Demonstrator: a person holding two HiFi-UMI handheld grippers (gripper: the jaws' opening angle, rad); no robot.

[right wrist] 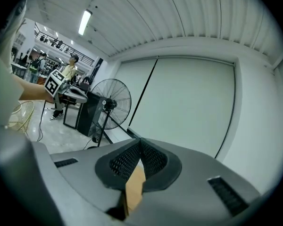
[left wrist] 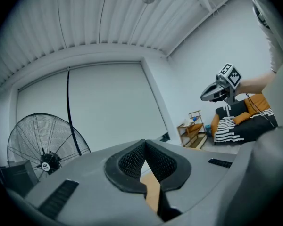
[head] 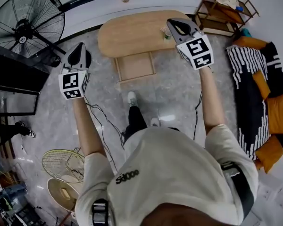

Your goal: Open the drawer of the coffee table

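Note:
The oval wooden coffee table (head: 127, 34) stands ahead of me on the grey floor. Its drawer (head: 136, 66) is pulled out toward me and looks empty. My left gripper (head: 79, 51) is raised left of the table, shut with nothing between its jaws (left wrist: 145, 147). My right gripper (head: 173, 26) is held up over the table's right end, also shut and empty (right wrist: 140, 145). Each gripper view shows the other gripper held in the air: the right gripper (left wrist: 217, 92) and the left gripper (right wrist: 68, 91). Neither touches the table or the drawer.
A large black floor fan (head: 26, 25) and a black stand (head: 14, 74) are at the left. A wooden shelf (head: 224, 13) and a sofa with a striped blanket (head: 254, 93) are at the right. Cables (head: 104, 119) trail on the floor near my feet.

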